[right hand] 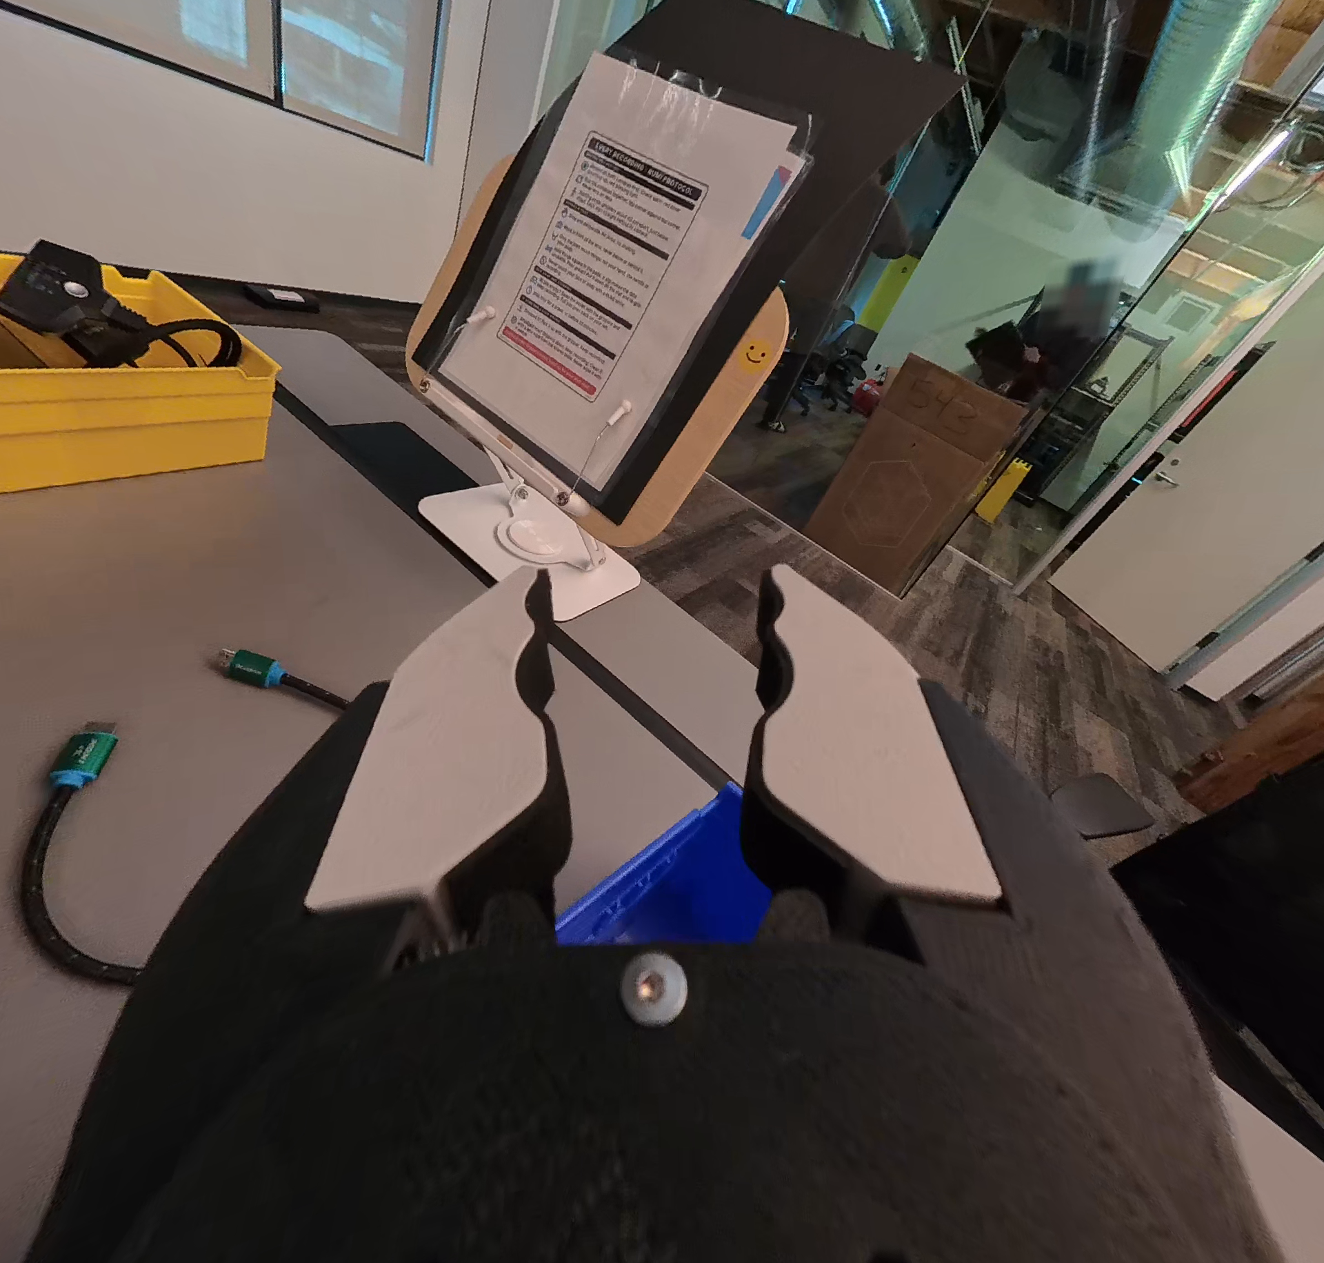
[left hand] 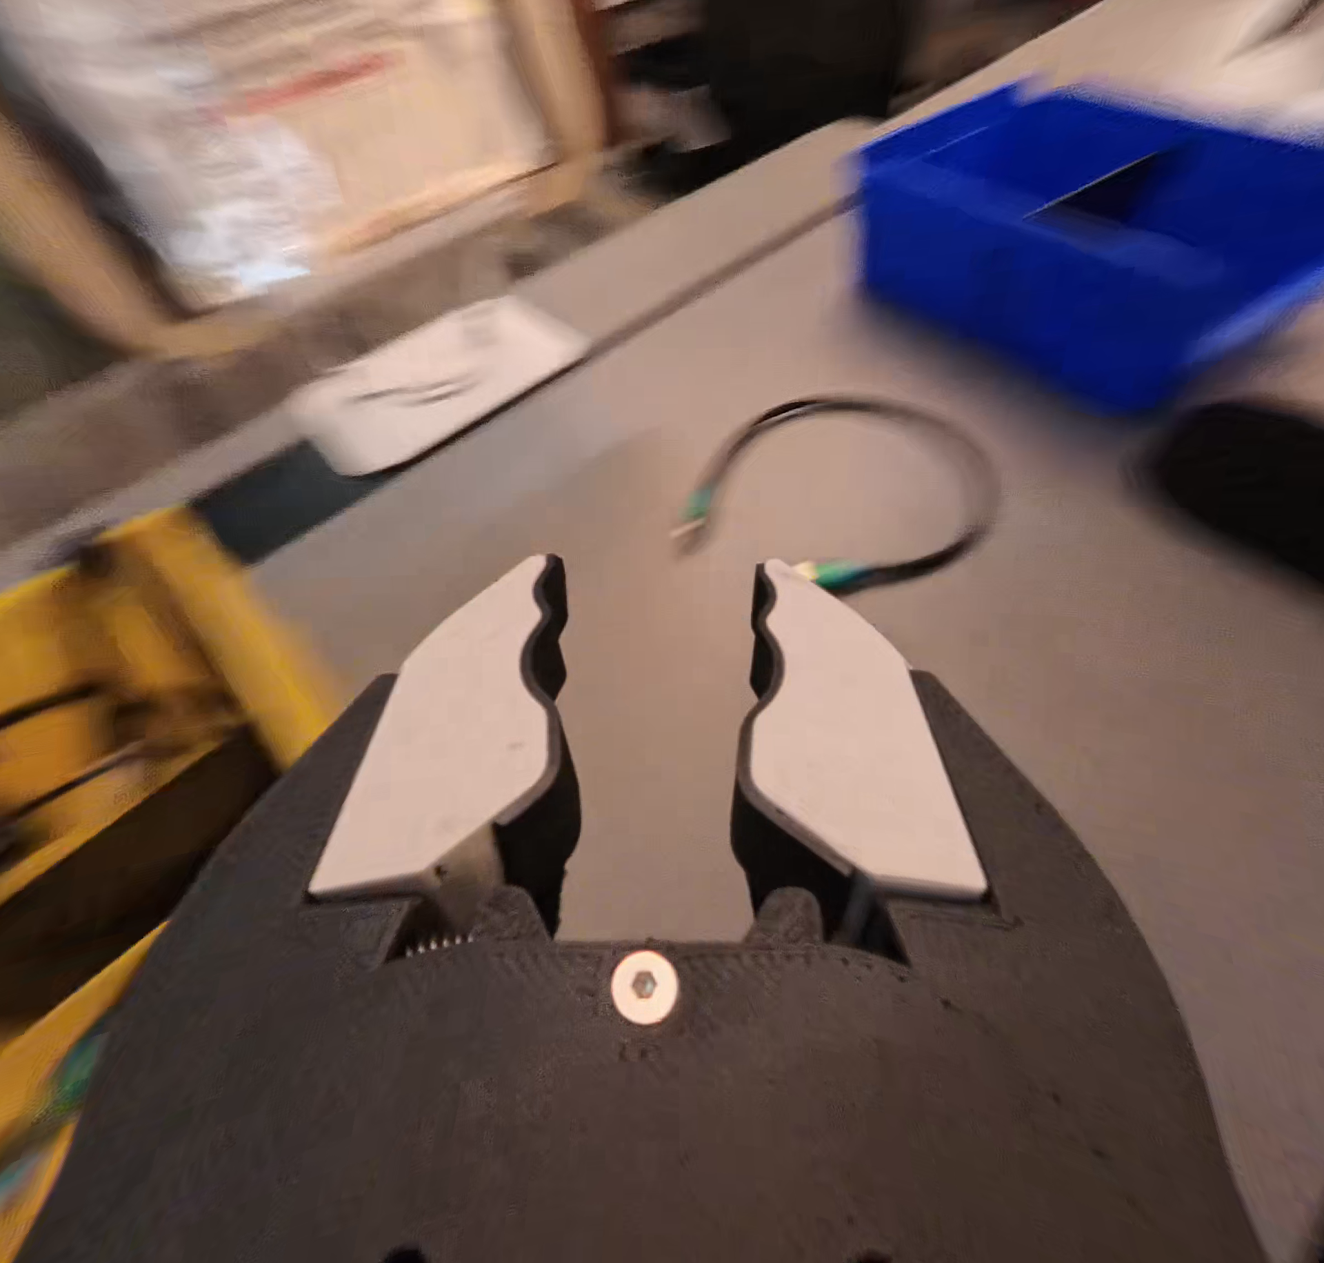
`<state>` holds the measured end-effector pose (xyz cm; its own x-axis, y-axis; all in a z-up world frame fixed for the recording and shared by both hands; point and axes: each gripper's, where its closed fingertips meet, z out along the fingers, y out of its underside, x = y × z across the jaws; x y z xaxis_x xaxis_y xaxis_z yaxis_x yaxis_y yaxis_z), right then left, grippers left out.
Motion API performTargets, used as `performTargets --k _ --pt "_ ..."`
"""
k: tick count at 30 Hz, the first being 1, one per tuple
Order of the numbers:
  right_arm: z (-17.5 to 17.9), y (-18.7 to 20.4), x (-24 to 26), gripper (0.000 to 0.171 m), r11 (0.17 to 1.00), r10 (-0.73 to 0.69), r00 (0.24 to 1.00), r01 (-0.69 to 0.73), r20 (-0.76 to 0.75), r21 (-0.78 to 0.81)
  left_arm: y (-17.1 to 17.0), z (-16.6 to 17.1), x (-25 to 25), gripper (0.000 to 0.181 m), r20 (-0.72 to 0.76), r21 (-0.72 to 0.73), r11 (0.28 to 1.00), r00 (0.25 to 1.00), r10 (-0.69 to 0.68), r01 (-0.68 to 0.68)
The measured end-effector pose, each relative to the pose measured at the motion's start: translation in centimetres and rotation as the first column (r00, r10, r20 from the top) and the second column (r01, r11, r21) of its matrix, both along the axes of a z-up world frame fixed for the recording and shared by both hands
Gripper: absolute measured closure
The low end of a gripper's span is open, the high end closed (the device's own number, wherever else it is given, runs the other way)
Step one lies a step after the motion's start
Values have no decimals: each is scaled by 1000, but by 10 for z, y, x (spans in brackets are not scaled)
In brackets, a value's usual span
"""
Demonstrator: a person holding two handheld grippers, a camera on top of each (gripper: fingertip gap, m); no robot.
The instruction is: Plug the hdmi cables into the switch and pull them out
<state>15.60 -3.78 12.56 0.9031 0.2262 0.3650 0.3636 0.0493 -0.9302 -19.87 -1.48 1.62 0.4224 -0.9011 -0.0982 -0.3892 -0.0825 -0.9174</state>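
A short black HDMI cable point(left hand: 931, 454) with green plugs lies curved on the grey table point(left hand: 716, 383), just beyond my left gripper point(left hand: 659, 569), which is open and empty. The left wrist view is motion-blurred. In the right wrist view the same cable point(right hand: 43, 870) lies at the left, one green plug point(right hand: 86, 752) near me and the other point(right hand: 251, 666) farther off. My right gripper point(right hand: 655, 583) is open and empty, held above the table's far edge. A black switch point(right hand: 61, 293) with black cables sits in a yellow bin point(right hand: 143, 404) at the far left.
A blue bin point(left hand: 1075, 225) stands at the right of the table; it also shows below my right gripper point(right hand: 659, 877). A white stand point(right hand: 530, 540) holds a printed sheet at the table edge. A yellow bin point(left hand: 107, 655) is at my left. A cardboard box point(right hand: 910, 476) stands on the floor.
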Motion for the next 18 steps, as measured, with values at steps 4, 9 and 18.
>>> performTargets --k 4,9,18 --pt "-2 2 2 115 1000 -8 1000 8 1 -10 36 -25 -138 135 -184 222 934 928 323 -281" --pt "-6 8 -6 115 999 -8 999 10 39 -35 47 -86 -192 134 -376 226 920 843 386 -320" --pt "-11 13 -19 116 999 5 993 0 119 -43 57 -119 -206 167 -535 184 932 764 362 -313"
